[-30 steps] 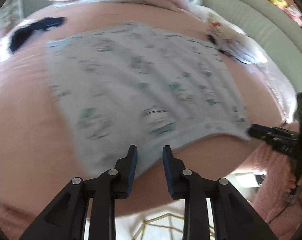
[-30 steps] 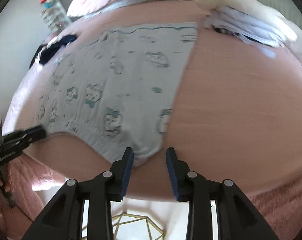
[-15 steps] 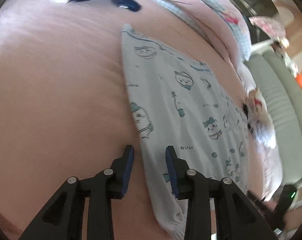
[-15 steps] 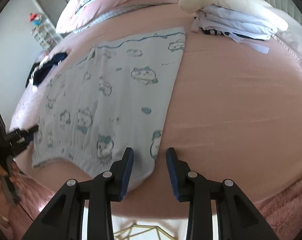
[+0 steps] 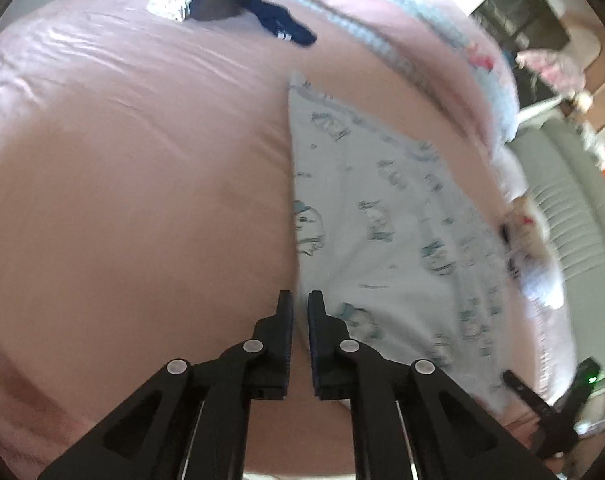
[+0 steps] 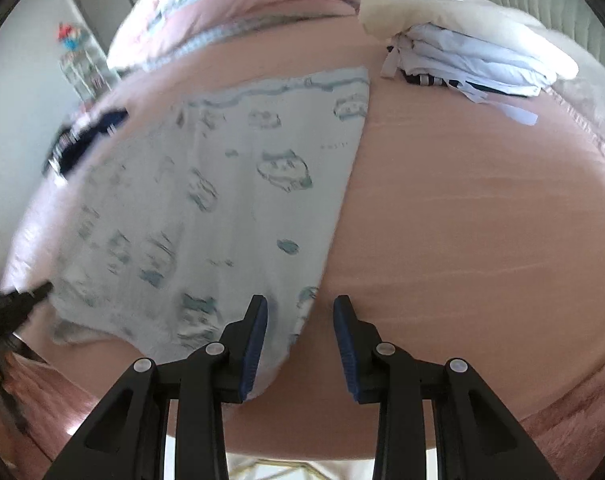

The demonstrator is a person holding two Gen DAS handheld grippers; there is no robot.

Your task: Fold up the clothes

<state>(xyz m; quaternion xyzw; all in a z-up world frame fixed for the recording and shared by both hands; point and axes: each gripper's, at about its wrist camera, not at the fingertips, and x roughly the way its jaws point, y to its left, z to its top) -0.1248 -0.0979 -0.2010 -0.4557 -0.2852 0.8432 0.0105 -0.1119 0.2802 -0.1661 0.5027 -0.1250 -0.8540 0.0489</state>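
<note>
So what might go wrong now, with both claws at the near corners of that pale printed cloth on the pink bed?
The left gripper looks nearly shut on only the very edge of the printed garment, so it could slip out when lifted. The right gripper is open around the other corner; closing now, it might also pinch the pink sheet beneath. An uneven lift would leave a crooked fold.

A bedroom: pink-sheeted bed [image 5: 142, 184], pillows [image 6: 238, 8], scattered clothes.

Garment [image 6: 222, 208]: pale blue w/ teal cartoon-animal print. Bed sheet [image 5: 142, 200]: plain pink. Bundle at far edge [image 5: 238, 4]: navy & white. Folded stack [image 6: 462, 60]: white/cream. Right gripper [image 6: 300, 320]: black, blue pads. Left gripper [image 5: 300, 308]: black.
</note>
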